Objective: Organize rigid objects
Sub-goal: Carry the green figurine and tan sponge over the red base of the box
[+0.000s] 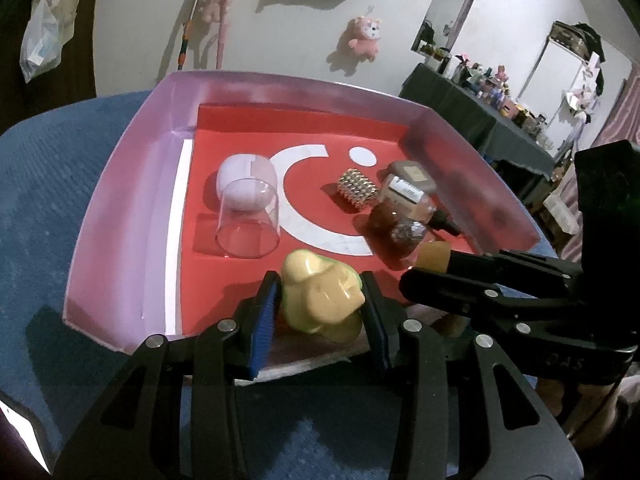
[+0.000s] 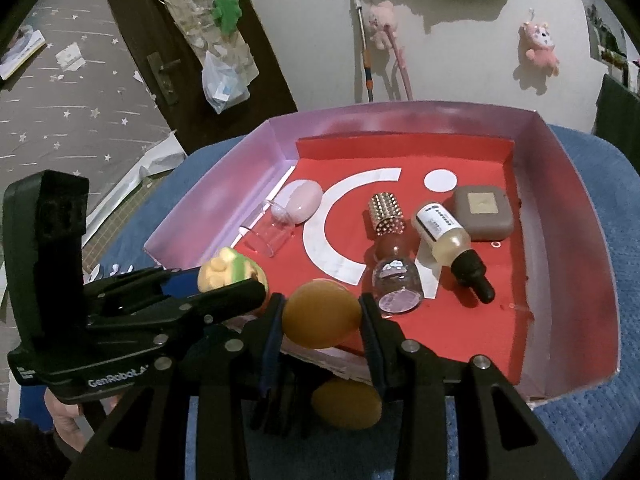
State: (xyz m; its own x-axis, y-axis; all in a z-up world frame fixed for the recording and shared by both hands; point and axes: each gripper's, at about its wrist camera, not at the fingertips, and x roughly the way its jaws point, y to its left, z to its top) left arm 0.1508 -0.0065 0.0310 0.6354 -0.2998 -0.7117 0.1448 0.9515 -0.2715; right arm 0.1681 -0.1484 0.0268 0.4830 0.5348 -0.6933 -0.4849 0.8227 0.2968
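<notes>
Partly hidden behind right gripper (image 2: 323, 322): second amber wooden piece (image 2: 347, 404).

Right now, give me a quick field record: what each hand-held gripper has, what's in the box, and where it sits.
left hand-held gripper: shut on cream and green toy figure, over the box's near edge
right hand-held gripper: shut on yellow-orange rounded object, over the near edge
container: pink-walled box with red floor, on blue cloth
contents: clear cup on its side, lilac oval case, studded gold cylinder, dropper bottle, grey square case, small glitter jar
</notes>
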